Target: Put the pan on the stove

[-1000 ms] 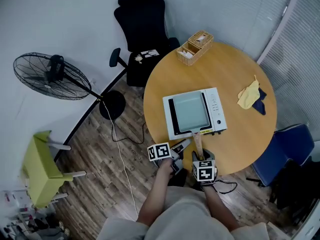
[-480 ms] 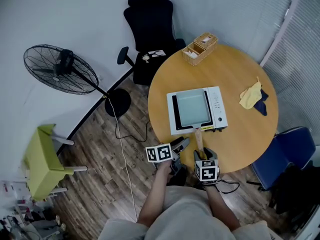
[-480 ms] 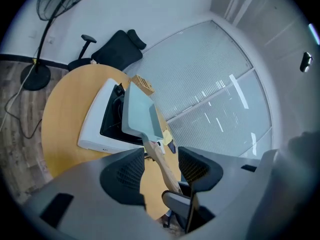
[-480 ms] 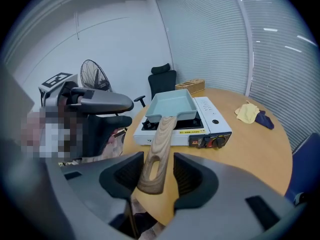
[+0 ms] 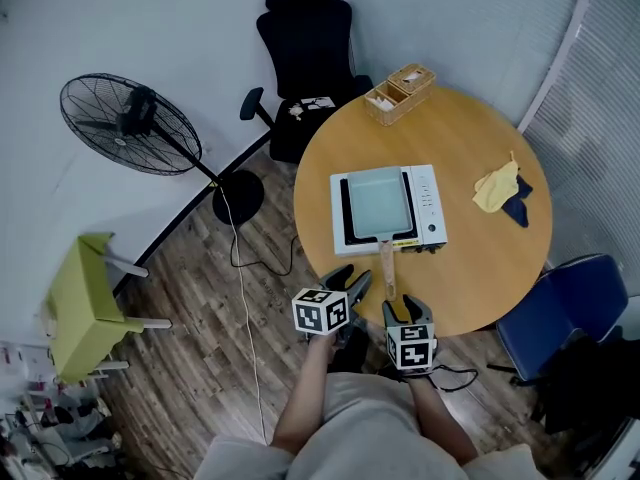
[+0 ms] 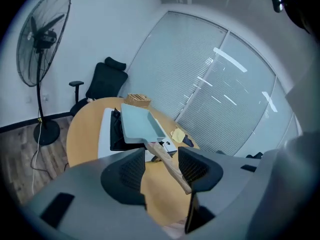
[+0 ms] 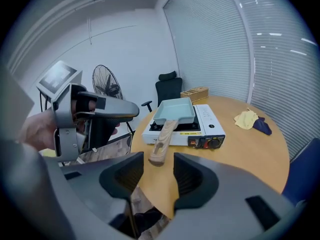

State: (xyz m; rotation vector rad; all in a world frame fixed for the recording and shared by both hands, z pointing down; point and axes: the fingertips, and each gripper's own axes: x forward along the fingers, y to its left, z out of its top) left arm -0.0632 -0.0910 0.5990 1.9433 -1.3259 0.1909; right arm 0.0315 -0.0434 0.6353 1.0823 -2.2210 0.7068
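Round wooden table (image 5: 480, 258) fills the middle. A black office chair (image 5: 305, 38) stands at its far edge, a standing fan (image 5: 120, 123) off to the left, a green chair (image 5: 85, 303) lower left and a blue chair (image 5: 560, 308) lower right. A white portable stove (image 5: 428, 203) sits mid-table. The pale teal square pan (image 5: 378, 201) is on the stove's burner, flat. Its wooden handle (image 5: 387, 268) sticks out over the stove's near edge toward the person and hangs above the table top.

Left tongs (image 5: 348, 280) are at the near table edge, just left of the handle's end. They are wide apart and grip nothing.

Right tongs (image 5: 406, 311) are just behind the handle's end. Their jaws have just been opening and now stand wide. The handle tip shows just ahead of the gap, not pinched.

A wooden basket (image 5: 400, 93) sits at the far rim. A yellow cloth (image 5: 497, 188) lies at the right, touching a dark blue cloth (image 5: 520, 211).
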